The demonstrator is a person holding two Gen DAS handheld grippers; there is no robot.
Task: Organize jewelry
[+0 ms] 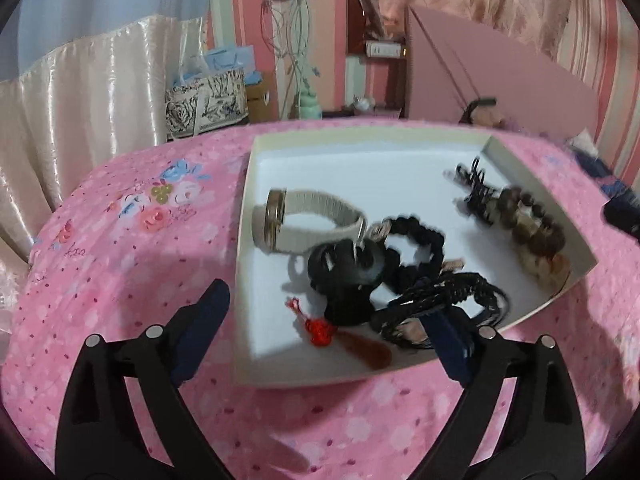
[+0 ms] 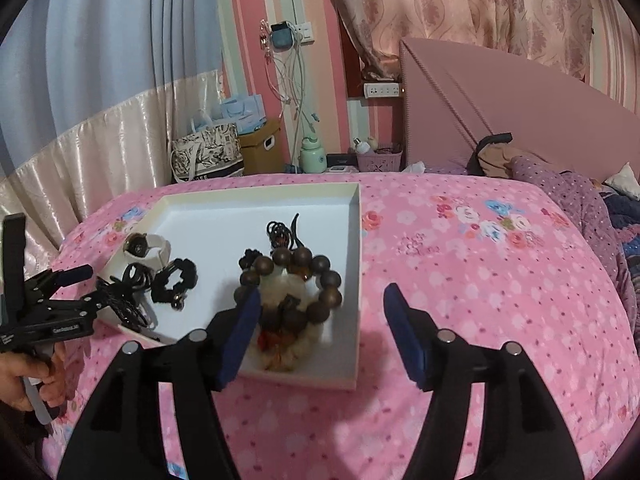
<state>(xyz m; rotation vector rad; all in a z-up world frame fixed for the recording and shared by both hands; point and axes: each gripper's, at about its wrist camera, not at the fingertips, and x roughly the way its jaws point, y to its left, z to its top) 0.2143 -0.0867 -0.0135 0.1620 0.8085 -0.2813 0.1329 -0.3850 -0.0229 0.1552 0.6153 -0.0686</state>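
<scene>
A shallow white box [image 1: 360,133] [image 2: 256,197] lies on the pink flowered bedspread. It holds a beige watch [image 1: 304,220] [image 2: 146,246], a black hair clip [image 1: 344,264], a black scrunchie [image 1: 416,248] [image 2: 176,280], black braided cords [image 1: 452,292], a red knot tassel [image 1: 320,330], a wooden bead bracelet [image 1: 532,228] [image 2: 296,280] and black spiral hair ties [image 1: 476,188] [image 2: 280,232]. My left gripper [image 1: 328,332] [image 2: 86,286] is open at the box's near left corner, one finger by the cords, gripping nothing. My right gripper [image 2: 322,336] is open astride the box's right wall, its left finger in front of the bracelet.
A purple dotted quilt [image 2: 580,200] is bunched at the bed's right, under a pink headboard [image 2: 500,100]. Bags [image 2: 208,152] and a carton stand beyond the far bed edge. A person's hand [image 2: 28,376] holds the left gripper's handle. Bare bedspread stretches right of the box.
</scene>
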